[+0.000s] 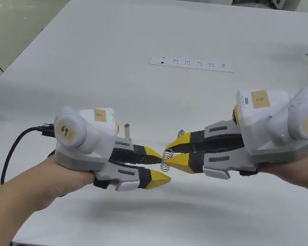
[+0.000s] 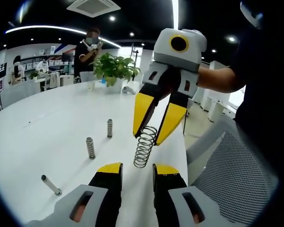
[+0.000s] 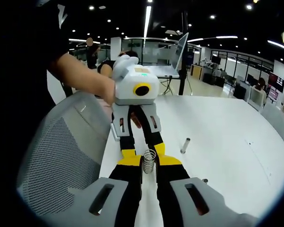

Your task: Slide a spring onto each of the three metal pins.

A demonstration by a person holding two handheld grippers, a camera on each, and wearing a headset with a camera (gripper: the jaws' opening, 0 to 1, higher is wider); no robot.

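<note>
We find the right gripper [image 2: 149, 137] pinching the spring [image 2: 145, 146] by one end, held aloft. The left gripper [image 2: 138, 168] stands spread just beside its free end. We judge the spring light, soft and easily crushed, so it is best gripped lightly at its end coils.

Tabletop [image 1: 143, 97] lies free, save three pins [image 2: 90, 147] and a power strip [image 1: 191, 63].

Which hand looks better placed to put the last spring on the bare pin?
Right. The right gripper grips the spring, with the bare pin just ahead; the left gripper is open and empty.
</note>
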